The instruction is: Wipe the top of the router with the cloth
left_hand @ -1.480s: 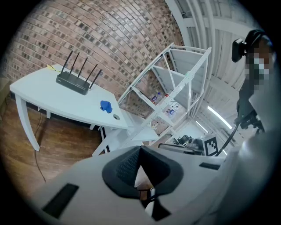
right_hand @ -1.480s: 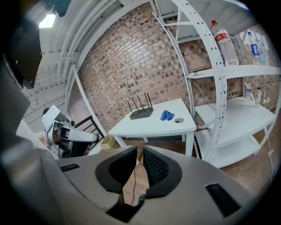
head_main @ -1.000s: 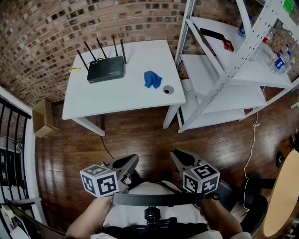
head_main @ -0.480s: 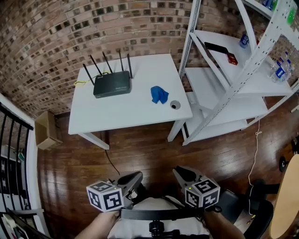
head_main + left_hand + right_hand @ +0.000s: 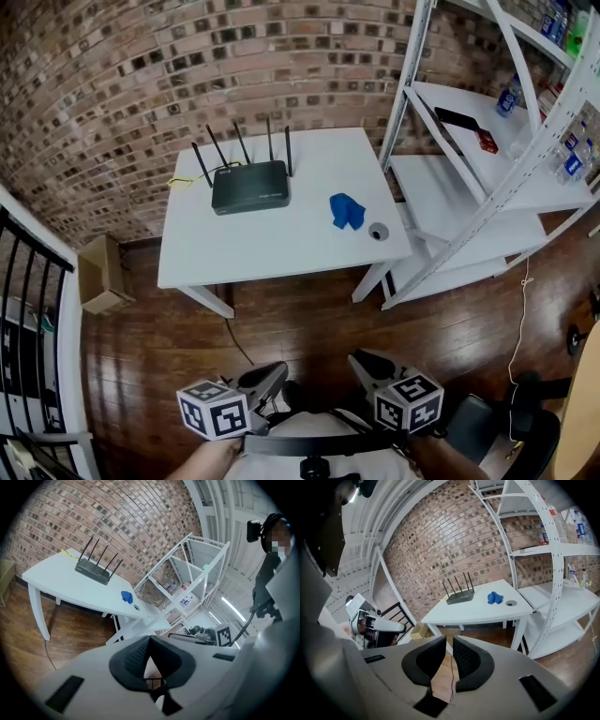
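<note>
White shelving beside table bearing router.

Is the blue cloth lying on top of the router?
No, the blue cloth lies on the white table beside the router, not touching it.

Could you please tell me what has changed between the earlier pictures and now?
The left gripper and right gripper advanced toward the table, apparently with the person stepping closer. Nothing was gripped or released. The router and blue cloth lie unmoved; both grippers stay shut.
</note>
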### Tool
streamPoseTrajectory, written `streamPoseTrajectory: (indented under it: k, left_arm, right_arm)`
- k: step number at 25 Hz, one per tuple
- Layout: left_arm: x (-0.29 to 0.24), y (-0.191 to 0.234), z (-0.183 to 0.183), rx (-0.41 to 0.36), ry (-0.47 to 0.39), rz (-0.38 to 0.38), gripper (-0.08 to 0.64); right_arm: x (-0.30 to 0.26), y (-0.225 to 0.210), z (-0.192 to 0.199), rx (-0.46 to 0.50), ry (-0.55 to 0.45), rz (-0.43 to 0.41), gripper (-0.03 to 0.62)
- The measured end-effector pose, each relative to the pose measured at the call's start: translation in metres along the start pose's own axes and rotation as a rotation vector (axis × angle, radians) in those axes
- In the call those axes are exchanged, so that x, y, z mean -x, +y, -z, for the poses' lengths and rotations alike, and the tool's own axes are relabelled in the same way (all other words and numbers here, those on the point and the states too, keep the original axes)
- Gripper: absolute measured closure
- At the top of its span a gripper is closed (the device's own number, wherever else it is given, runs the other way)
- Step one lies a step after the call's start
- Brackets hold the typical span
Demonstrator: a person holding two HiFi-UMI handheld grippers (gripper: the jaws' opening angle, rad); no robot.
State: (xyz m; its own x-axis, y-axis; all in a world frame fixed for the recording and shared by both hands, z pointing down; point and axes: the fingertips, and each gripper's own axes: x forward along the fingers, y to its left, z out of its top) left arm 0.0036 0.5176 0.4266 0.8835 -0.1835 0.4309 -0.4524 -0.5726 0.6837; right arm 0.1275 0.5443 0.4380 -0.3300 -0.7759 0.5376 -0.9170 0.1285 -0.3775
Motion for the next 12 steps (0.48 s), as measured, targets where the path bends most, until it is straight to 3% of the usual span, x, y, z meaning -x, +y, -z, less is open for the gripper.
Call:
streamPoseTrajectory:
  k: [5,12]
  left_arm:
    - [0.017,0.022,-0.008,0.003,0.006,0.004,0.532]
    - [0.021,0.047,-0.033,0.017,-0.011,-0.003,0.532]
  right_arm:
    - [-0.018,0.007,-0.015,-0.020,-0.033,0.033,0.538]
    - [-0.035,-0.016,-0.051,-0.028,-0.068,0.098,0.500]
